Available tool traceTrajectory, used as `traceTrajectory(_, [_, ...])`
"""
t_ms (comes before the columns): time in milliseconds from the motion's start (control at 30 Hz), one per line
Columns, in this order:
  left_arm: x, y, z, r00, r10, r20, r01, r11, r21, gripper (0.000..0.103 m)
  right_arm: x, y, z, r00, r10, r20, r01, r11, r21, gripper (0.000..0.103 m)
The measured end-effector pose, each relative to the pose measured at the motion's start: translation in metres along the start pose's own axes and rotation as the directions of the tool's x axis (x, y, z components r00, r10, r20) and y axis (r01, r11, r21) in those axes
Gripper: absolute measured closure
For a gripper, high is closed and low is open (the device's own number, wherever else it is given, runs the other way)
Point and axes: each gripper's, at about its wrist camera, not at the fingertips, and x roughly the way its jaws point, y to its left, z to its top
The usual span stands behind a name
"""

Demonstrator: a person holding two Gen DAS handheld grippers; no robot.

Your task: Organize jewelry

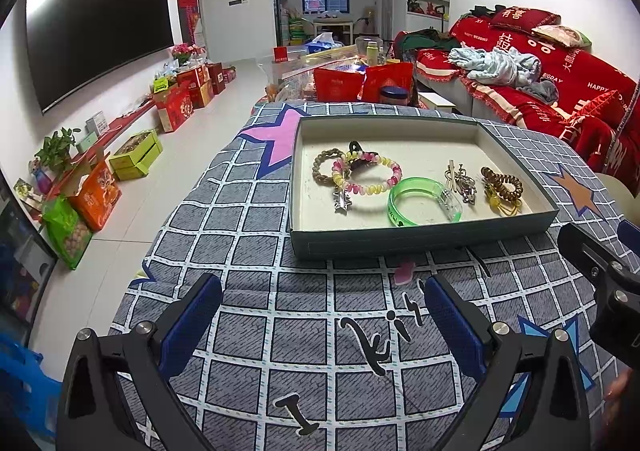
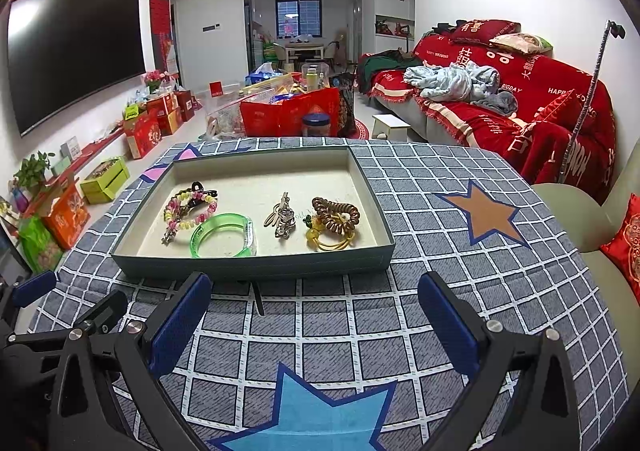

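A shallow grey-green box tray [image 1: 420, 239] [image 2: 256, 267] stands on the checked cloth. In it lie a pink-yellow coil hair tie [image 1: 372, 175] [image 2: 192, 211], a brown braided tie [image 1: 322, 171], a black claw clip [image 1: 356, 149], a green bangle [image 1: 420, 201] [image 2: 222, 235], metal clips [image 1: 462, 181] [image 2: 282, 221], and a brown coil tie with yellow bands [image 1: 502, 187] [image 2: 334, 223]. A thin black hairpin [image 1: 482, 265] [image 2: 258, 299] lies on the cloth before the tray. My left gripper [image 1: 324, 315] is open and empty. My right gripper [image 2: 314, 315] is open and empty, just behind the hairpin.
The table is covered by a grey checked cloth [image 1: 248, 219] [image 2: 440, 251] with star patches. A small pink piece [image 1: 404, 273] lies near the tray's front wall. A red sofa [image 2: 520, 99] stands to the right, a TV wall and boxes [image 1: 176, 103] to the left.
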Motion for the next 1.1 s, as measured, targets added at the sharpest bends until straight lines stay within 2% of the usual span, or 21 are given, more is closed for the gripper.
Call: traceTrajectory(1100, [-0.0034, 0.0033, 0.0004, 1.000, -0.016, 0.004, 0.016, 1.000, 0.013, 0.000, -0.0001, 0.0002, -0.0007, 1.000, -0.001, 0.001, 0.001, 1.000, -0.001, 0.000])
